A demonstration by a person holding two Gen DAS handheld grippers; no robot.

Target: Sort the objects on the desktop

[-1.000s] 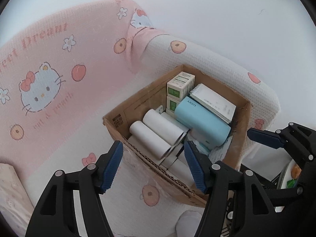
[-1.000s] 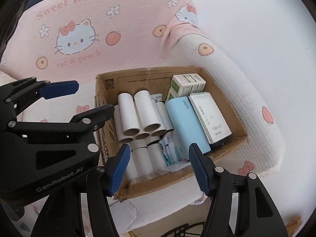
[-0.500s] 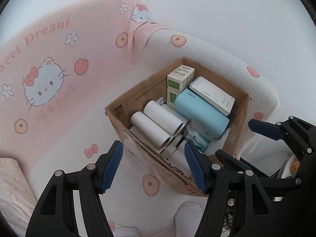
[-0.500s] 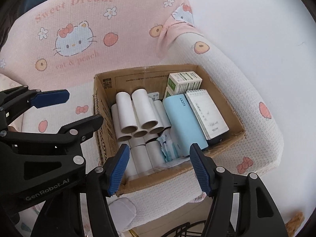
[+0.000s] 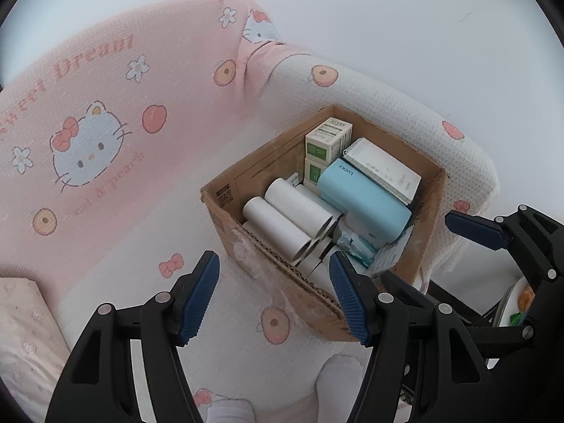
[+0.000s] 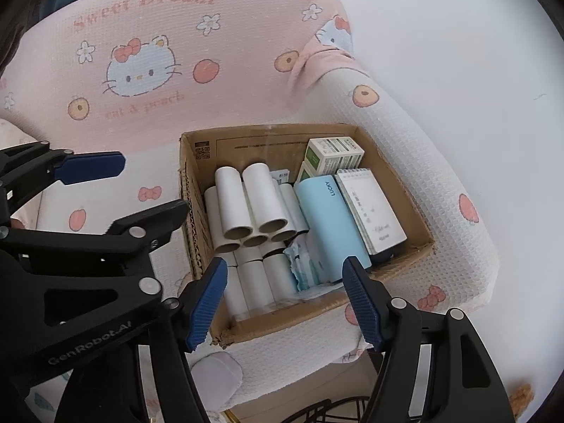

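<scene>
Cardboard box (image 6: pixel 402 257) sitting on a chair seat draped in a pink-and-white cover (image 6: pixel 148 38), pushed against the right armrest, toward the seat's front right corner. Packed full: white tubes (image 6: pixel 253 204) stacked along the left wall, a light-blue case (image 6: pixel 328 218) lying down the middle, a notepad (image 6: pixel 373 208) against the right wall, two green-and-white cartons (image 6: pixel 335 151) in the far right corner, some crumpled wrapping (image 6: pixel 299 264) at the near wall.

Left gripper (image 5: pixel 275 296) hovering above the seat's front edge, jaws apart and holding nothing, near left corner of the box showing between them. Right gripper (image 6: pixel 285 299) hanging over the near wall of the box, jaws likewise apart and empty, wrapping and the ends of the lower tubes lying between the fingertips, blue case just inside the right finger. Nothing touched by either tool.

Hard to settle the stage: everything gathered in the box would fit a sort already finished, with both tools clear of it, and equally a box waiting to be emptied and sorted elsewhere. No sorted piles or loose items visible on the seat. For any pick from here, likely a straight descent with jaws kept wide; tubes round and tightly nested, apt to roll or drag neighbours; case smooth and broad, probably near the limit of the opening.
</scene>
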